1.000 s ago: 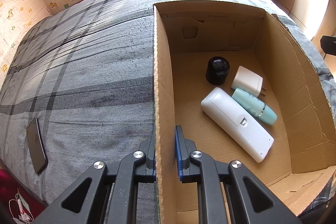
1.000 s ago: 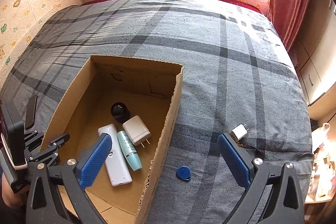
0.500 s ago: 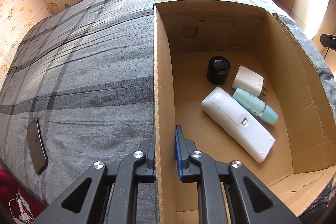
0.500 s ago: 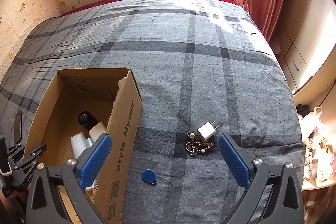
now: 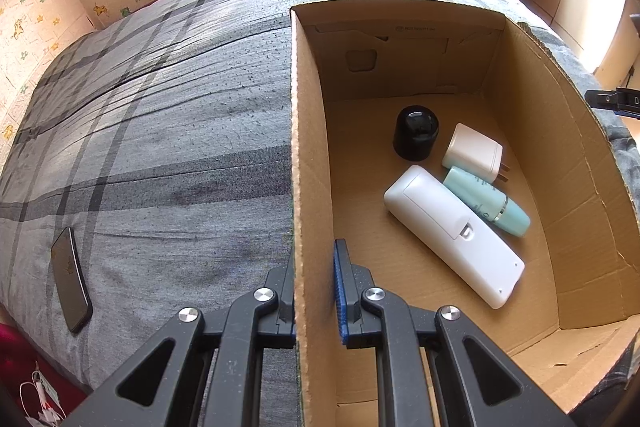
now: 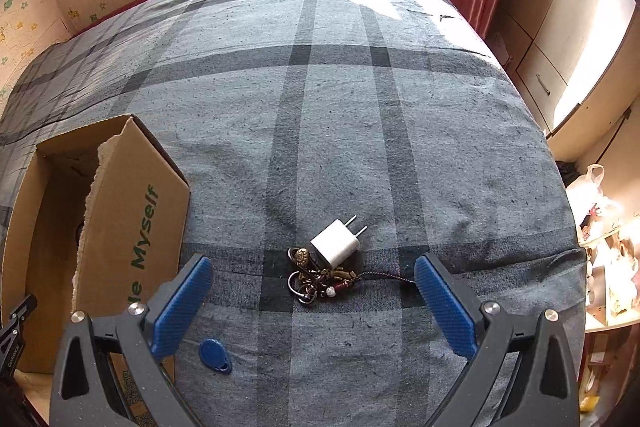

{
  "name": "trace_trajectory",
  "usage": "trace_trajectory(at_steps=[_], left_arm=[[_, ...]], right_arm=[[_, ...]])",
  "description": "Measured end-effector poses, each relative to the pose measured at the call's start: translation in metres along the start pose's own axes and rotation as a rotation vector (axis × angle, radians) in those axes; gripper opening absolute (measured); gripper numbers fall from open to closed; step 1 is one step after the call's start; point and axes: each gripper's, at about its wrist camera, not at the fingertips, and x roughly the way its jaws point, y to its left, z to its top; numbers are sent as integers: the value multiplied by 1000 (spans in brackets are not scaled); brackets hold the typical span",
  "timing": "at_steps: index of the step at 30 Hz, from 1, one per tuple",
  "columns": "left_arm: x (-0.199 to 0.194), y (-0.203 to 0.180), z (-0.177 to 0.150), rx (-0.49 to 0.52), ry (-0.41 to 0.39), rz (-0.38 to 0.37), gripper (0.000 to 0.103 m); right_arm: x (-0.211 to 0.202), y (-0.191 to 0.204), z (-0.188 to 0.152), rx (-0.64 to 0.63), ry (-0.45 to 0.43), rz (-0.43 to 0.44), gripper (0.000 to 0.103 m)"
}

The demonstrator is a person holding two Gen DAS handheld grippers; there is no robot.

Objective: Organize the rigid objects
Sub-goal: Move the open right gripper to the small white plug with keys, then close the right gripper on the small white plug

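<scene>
Keyring (image 6: 316, 279) touching charger (image 6: 335, 242), box (image 6: 132, 227) left

Right gripper (image 6: 312, 303) now off the box (image 6: 132, 227), low over charger (image 6: 335, 242) and keys (image 6: 316, 277).

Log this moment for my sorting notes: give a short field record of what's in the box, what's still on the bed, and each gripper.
in box: white remote, teal tube, white charger, black cylinder
on bed: small white plug, keychain, blue tag, phone
left gripper: shut on cardboard box wall
right gripper: open, above keychain, holding nothing
</scene>
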Motion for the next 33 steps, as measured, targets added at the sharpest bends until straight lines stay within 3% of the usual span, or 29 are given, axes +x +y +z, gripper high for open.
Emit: trace_trajectory(at_steps=[13,17,21,22,23,25,33], left_arm=[[-1,-3,1,0,8,8,14],[0,-1,1,-4,9,6,15],[1,0,1,-7,10,4,14],[2,0,1,-7,11,3,15],[2,0,1,-7,11,3,15],[2,0,2,-5,11,5,15],[2,-1,1,-10,10,5,15]], right_arm=[[61,-23,-5,34,63,-20,100],[70,-25,-4,40,81,-26,86],[77,-26,-2,41,93,-20,79],[78,-26,-2,44,97,-17,73],[79,-26,-2,48,102,-6,59],[80,-25,-1,47,107,20,41],[71,-24,0,45,88,12,41]])
